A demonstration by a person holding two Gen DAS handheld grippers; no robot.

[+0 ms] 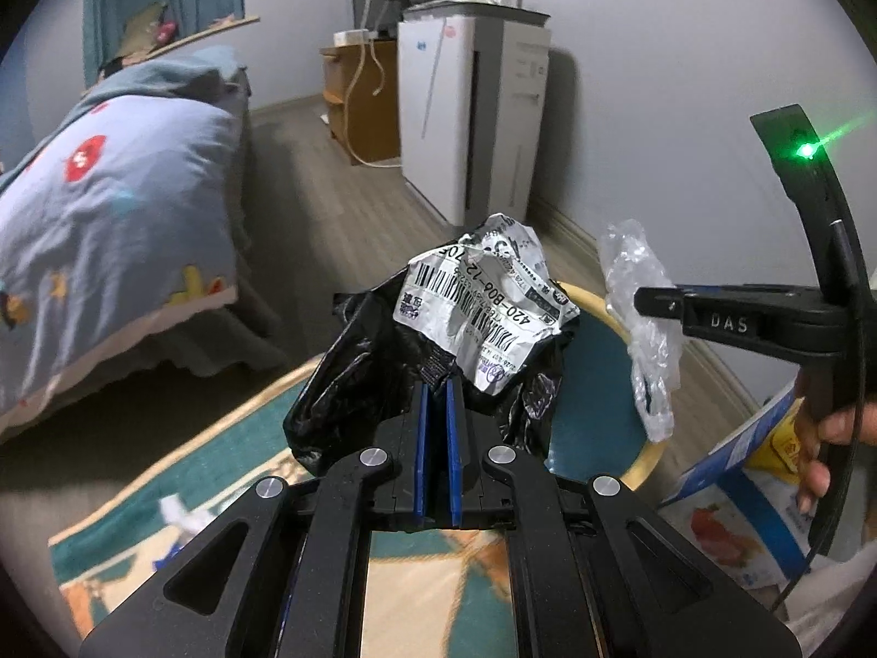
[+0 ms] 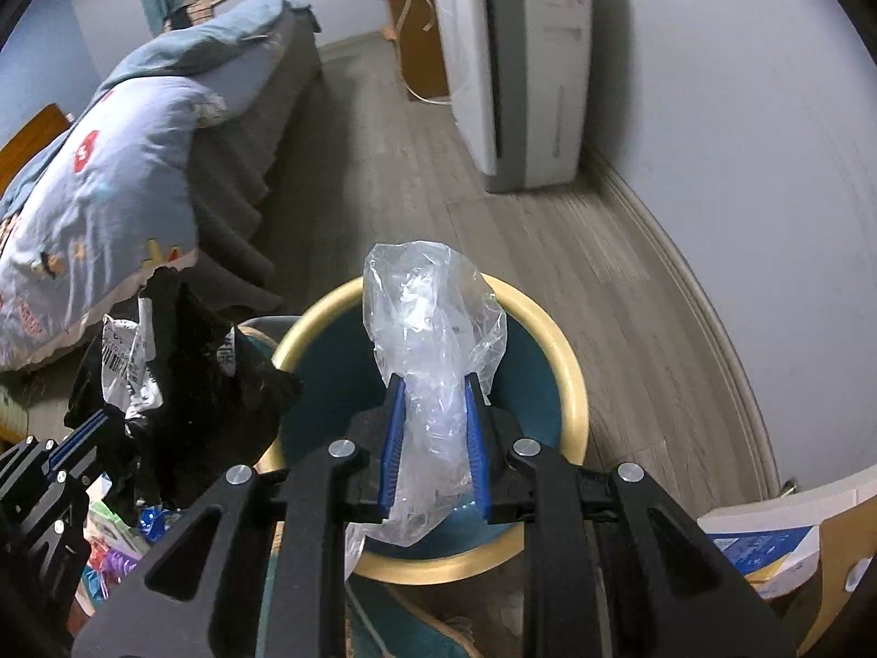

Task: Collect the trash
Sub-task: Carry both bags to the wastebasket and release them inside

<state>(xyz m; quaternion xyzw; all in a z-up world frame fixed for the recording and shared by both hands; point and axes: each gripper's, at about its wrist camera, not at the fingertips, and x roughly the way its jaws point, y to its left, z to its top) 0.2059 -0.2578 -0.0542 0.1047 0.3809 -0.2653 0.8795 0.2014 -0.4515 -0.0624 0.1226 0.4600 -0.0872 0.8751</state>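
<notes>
Left gripper [image 1: 437, 389] jaws are clamping a black bag [image 1: 378, 362], hiding part of the bin [image 2: 570, 378]; right gripper [image 2: 433, 389] jaws are pinching clear plastic [image 2: 433, 318].

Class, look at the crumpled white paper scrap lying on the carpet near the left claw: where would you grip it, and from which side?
Grip the crumpled paper scrap across its raised middle fold, coming straight down from above. It lies low on the carpet, so a side approach would only scrape the pile. Both the left claw and right claw are full, though.
</notes>
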